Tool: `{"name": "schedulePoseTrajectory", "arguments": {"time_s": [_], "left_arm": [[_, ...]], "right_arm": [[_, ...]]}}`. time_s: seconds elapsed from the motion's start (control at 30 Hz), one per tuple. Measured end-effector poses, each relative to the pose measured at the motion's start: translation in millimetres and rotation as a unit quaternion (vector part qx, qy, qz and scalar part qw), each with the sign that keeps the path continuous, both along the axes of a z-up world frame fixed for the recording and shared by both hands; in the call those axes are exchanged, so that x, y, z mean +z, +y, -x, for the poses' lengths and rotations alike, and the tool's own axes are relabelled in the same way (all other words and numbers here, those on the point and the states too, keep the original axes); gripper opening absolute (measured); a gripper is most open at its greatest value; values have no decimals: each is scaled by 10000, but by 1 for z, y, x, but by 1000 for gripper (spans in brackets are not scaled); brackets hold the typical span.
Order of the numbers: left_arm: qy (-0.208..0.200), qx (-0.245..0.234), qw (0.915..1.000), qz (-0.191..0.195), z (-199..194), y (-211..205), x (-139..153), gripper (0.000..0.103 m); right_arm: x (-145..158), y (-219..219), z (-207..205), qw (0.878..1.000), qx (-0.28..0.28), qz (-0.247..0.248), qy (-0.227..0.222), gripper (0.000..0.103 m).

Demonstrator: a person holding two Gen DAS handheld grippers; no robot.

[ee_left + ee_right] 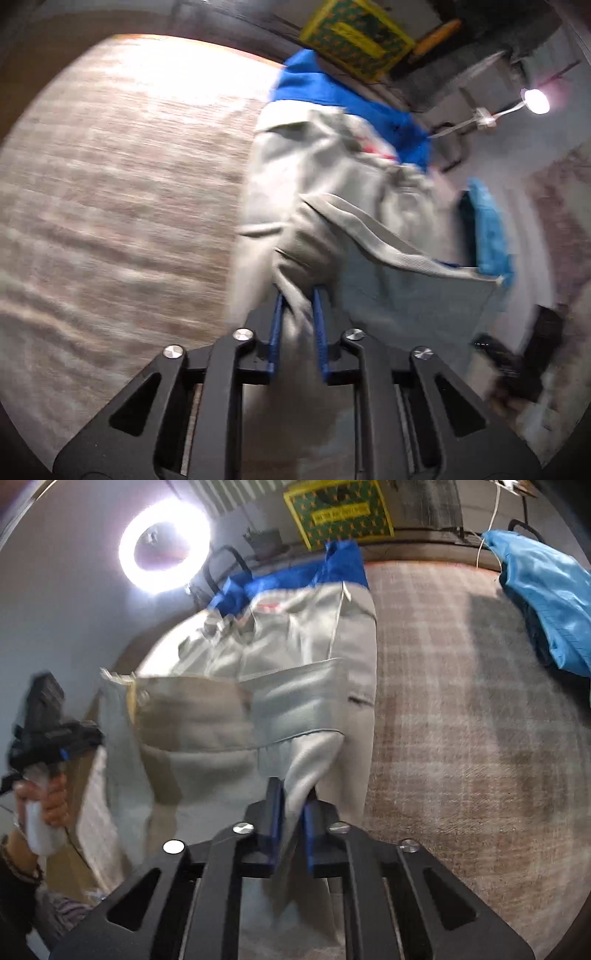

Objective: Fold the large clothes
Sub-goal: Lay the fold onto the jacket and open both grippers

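A large grey garment with a blue upper part (332, 177) hangs in the air over a plaid-covered surface (122, 177). My left gripper (298, 295) is shut on a bunched grey edge of it. In the right wrist view the same garment (280, 672) is stretched between both grippers, and my right gripper (293, 801) is shut on another grey edge. The left gripper and the hand holding it (44, 738) show at the left of the right wrist view. Both views are motion-blurred.
A light blue cloth (546, 598) lies at the surface's far right corner; it also shows in the left wrist view (487, 229). A green-and-yellow patterned box (336, 513) stands beyond the far edge. A bright ring light (164, 546) shines at left.
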State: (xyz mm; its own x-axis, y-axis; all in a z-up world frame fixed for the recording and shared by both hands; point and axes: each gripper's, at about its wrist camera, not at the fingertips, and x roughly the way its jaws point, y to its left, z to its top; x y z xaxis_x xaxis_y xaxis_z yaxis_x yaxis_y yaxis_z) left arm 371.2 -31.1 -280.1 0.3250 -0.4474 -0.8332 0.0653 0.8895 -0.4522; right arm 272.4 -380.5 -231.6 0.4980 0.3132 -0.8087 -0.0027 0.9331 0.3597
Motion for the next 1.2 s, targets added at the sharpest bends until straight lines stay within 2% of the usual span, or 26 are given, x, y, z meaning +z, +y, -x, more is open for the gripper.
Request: {"name": "schedulePoseTrajectory", "arguments": {"time_s": [0.07,0.13,0.2,0.23,0.3,0.37,0.47,0.5,0.63,0.77,0.93,1.07,1.13,1.2], "left_arm": [[97,127,9994,-312,-2,0,-12,12],[228,201,9986,-422,-1,-4,-27,13],[49,124,9972,-734,0,-12,-25,16],[35,124,9970,-759,0,-12,-23,16],[-62,174,9981,-587,3,-5,-11,16],[-185,145,9978,-613,7,0,3,18],[-595,167,9968,-513,21,8,27,25],[-739,83,9964,-398,27,7,34,29],[-1034,-470,9928,-387,41,-20,40,29],[-908,-696,9920,-541,37,-50,25,29],[-674,-423,9937,-784,7,-60,2,29],[-805,-203,9912,-1031,-8,-61,-4,29],[-675,-55,9941,-847,-15,-54,-9,29],[-588,-28,9955,-739,-17,-50,-6,29]], "right_arm": [[-3,-1,-1,9996,-88,281,26,5],[-17,3,-6,9982,-132,534,234,5],[-20,9,-9,9969,-103,741,262,6],[-16,10,-10,9964,-104,790,284,6],[-4,4,-6,9975,-115,674,196,10],[11,-2,1,9985,-139,534,-13,12],[28,-5,12,9977,-221,564,-300,13],[34,-4,17,9976,-187,525,-415,13],[46,21,21,9962,278,424,-712,13],[36,47,9,9937,614,711,-607,13],[17,47,-13,9941,580,827,-388,13],[-4,43,-32,9945,519,894,-174,13],[-17,45,-41,9935,594,971,4,13],[-18,50,-43,9920,639,1086,41,14]]}}
